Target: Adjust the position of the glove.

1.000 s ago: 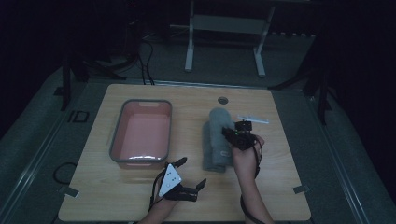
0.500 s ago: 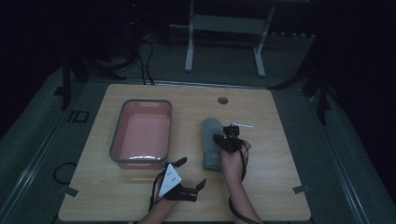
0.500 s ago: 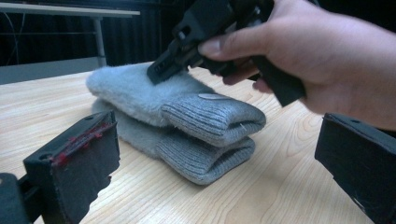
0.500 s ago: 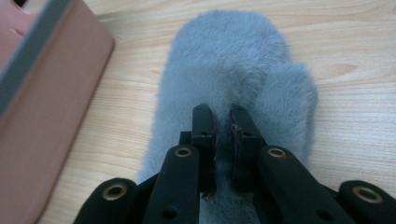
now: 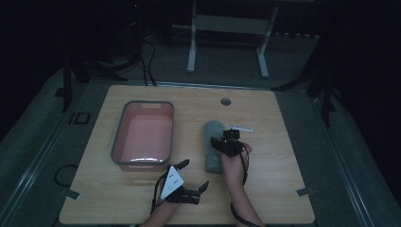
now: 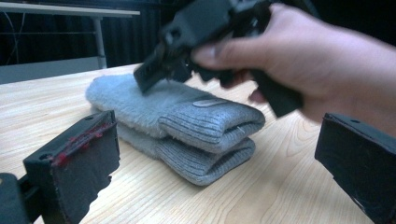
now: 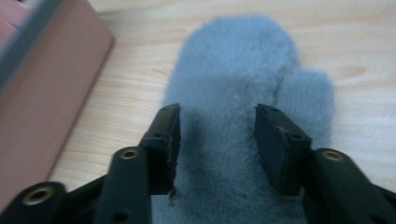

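Two grey fleece mittens (image 5: 211,137) lie stacked on the wooden table (image 5: 283,189), right of middle; in the left gripper view the mittens (image 6: 187,126) show their knit cuffs. My right gripper (image 5: 226,142) sits low over the top mitten (image 7: 233,60). Its jaws have just been opening, and the right gripper (image 7: 217,135) stands open with fur below and between the pads, not pinched. My left gripper (image 5: 194,174) rests open near the front edge. In its own view the left gripper (image 6: 219,140) faces the mittens with nothing in its jaws.
A pink bin (image 5: 118,137) with a grey rim stands left of the mittens; its wall (image 7: 46,93) is close beside the right gripper. A small pale strip (image 5: 239,127) lies just behind the mittens. A round hole (image 5: 225,101) marks the table's far side.
The right hand came left and down onto the mittens, and its jaws went from shut to parted. The left gripper kept still.
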A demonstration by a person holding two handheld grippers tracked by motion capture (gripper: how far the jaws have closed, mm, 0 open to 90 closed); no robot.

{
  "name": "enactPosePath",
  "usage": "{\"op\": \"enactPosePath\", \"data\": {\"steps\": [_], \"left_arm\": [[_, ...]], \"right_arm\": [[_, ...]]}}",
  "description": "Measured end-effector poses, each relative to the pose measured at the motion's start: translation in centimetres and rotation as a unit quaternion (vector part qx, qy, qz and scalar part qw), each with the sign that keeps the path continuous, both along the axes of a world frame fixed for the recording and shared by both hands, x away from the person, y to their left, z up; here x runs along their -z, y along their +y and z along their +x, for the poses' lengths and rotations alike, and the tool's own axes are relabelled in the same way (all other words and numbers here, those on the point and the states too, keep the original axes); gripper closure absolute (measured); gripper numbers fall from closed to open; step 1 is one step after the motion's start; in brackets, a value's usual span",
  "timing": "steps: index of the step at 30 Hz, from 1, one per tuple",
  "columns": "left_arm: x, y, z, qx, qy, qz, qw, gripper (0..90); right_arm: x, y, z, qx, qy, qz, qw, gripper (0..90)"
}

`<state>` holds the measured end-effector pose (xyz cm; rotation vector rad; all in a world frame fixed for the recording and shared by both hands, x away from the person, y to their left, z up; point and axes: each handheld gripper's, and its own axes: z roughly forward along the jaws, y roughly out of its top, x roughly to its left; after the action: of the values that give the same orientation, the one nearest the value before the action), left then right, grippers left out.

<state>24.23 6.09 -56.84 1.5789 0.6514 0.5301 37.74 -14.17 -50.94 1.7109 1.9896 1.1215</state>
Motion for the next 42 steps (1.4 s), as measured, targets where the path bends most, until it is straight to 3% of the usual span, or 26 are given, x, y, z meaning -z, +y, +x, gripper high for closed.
{"op": "enactPosePath", "data": {"steps": [4, 6, 12, 14, 16, 17, 18, 19, 22, 23, 26, 28, 30, 32, 34, 38, 40, 42], "left_arm": [[0.0, 0.0, 0.0, 0.000, 0.000, 0.000, 1.0000, 0.1], [0.0, 0.0, 0.0, -0.001, 0.000, 0.001, 1.0000, 0.1], [0.0, -0.1, 0.0, -0.005, 0.000, 0.002, 1.0000, 0.1], [0.0, -0.1, 0.0, -0.006, 0.000, 0.004, 1.0000, 0.1], [0.0, -0.1, 0.0, -0.008, 0.003, 0.005, 1.0000, 0.2], [0.0, -0.1, 0.0, -0.009, 0.003, 0.006, 0.9999, 0.1], [-0.1, -0.1, 0.0, -0.010, 0.004, 0.006, 0.9999, 0.1], [-0.1, -0.1, 0.0, -0.010, 0.004, 0.006, 0.9999, 0.1], [-0.1, -0.1, 0.1, -0.011, 0.006, 0.006, 0.9999, 0.2], [-0.1, -0.1, 0.2, -0.013, 0.012, 0.005, 0.9998, 0.1], [-0.4, -0.1, 0.3, -0.012, 0.020, 0.014, 0.9996, 0.1], [-0.8, -0.2, 0.5, -0.015, 0.028, 0.017, 0.9994, 0.1], [-1.2, -0.3, 0.5, -0.014, 0.038, 0.006, 0.9991, 0.1], [-1.5, -0.4, 0.6, -0.020, 0.043, 0.019, 0.9987, 0.2], [-1.9, -0.6, 0.9, -0.025, 0.048, 0.029, 0.9981, 0.2], [-3.1, -1.2, 1.8, -0.025, 0.084, 0.035, 0.9955, 0.2], [-3.8, -1.6, 2.3, -0.017, 0.101, 0.027, 0.9944, 0.2], [-4.4, -2.0, 3.0, -0.015, 0.114, 0.033, 0.9928, 0.2]], "right_arm": [[-1.5, -0.7, -0.1, -0.024, -0.015, 0.008, 0.9996, 41.8], [-2.6, -1.9, 0.1, -0.051, -0.021, 0.023, 0.9982, 36.9], [-3.5, -4.5, 0.1, -0.079, -0.027, 0.032, 0.9960, 27.0], [-3.5, -5.3, 0.0, -0.104, -0.025, 0.063, 0.9922, 27.5], [-3.6, -5.5, -0.2, -0.110, -0.028, 0.060, 0.9918, 27.1], [-3.6, -6.1, -0.6, -0.127, -0.026, 0.058, 0.9899, 17.4], [-3.6, -6.3, -0.8, -0.136, -0.026, 0.058, 0.9887, 13.5], [-3.6, -6.4, -0.9, -0.157, -0.020, 0.051, 0.9861, 13.0], [-3.5, -6.6, -1.4, -0.165, -0.027, 0.044, 0.9849, 13.2], [-3.5, -6.9, -1.8, -0.180, -0.040, 0.026, 0.9826, 11.9], [-3.2, -7.8, -2.3, -0.197, -0.048, -0.002, 0.9793, 12.1], [-3.0, -8.6, -2.6, -0.199, -0.054, -0.002, 0.9785, 12.2], [-2.9, -9.4, -2.8, -0.195, -0.065, -0.001, 0.9787, 13.2], [-2.8, -10.0, -2.9, -0.190, -0.079, -0.003, 0.9785, 13.8], [-2.7, -10.3, -3.1, -0.200, -0.083, 0.005, 0.9764, 13.8], [-2.6, -10.7, -3.5, -0.203, -0.103, -0.002, 0.9739, 13.7], [-2.5, -10.9, -3.6, -0.205, -0.105, -0.005, 0.9732, 13.8], [-2.4, -11.1, -3.5, -0.203, -0.107, -0.004, 0.9734, 13.8]]}}
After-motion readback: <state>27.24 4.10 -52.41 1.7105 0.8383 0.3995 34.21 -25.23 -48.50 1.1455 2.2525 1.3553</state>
